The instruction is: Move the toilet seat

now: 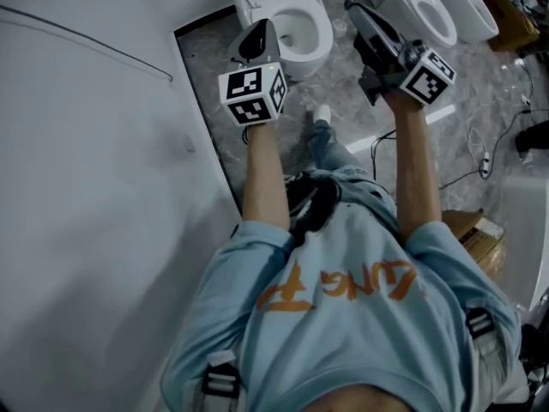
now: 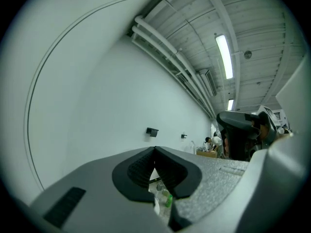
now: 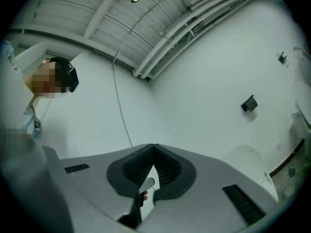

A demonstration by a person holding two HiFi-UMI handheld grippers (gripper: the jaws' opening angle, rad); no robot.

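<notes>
In the head view a white toilet (image 1: 292, 24) stands against the wall, its seat ring (image 1: 322, 39) lying round the open bowl. My left gripper (image 1: 260, 26) hovers over the bowl's left side, jaws shut and empty. My right gripper (image 1: 352, 5) is to the right of that toilet, also shut and empty. The left gripper view looks level along my shut left gripper (image 2: 155, 149) at a white wall, with the right gripper's dark body (image 2: 240, 132) at the right. The right gripper view looks upward past my shut right gripper (image 3: 154, 146); a white rounded toilet part (image 3: 248, 161) shows low right.
A second white toilet (image 1: 437, 11) stands to the right. Cables (image 1: 480, 153) trail over the grey marble floor (image 1: 206, 101), and a cardboard box (image 1: 476, 230) sits near my right side. A white wall (image 1: 86, 187) fills the left. Small bottles (image 2: 167, 198) stand on the floor.
</notes>
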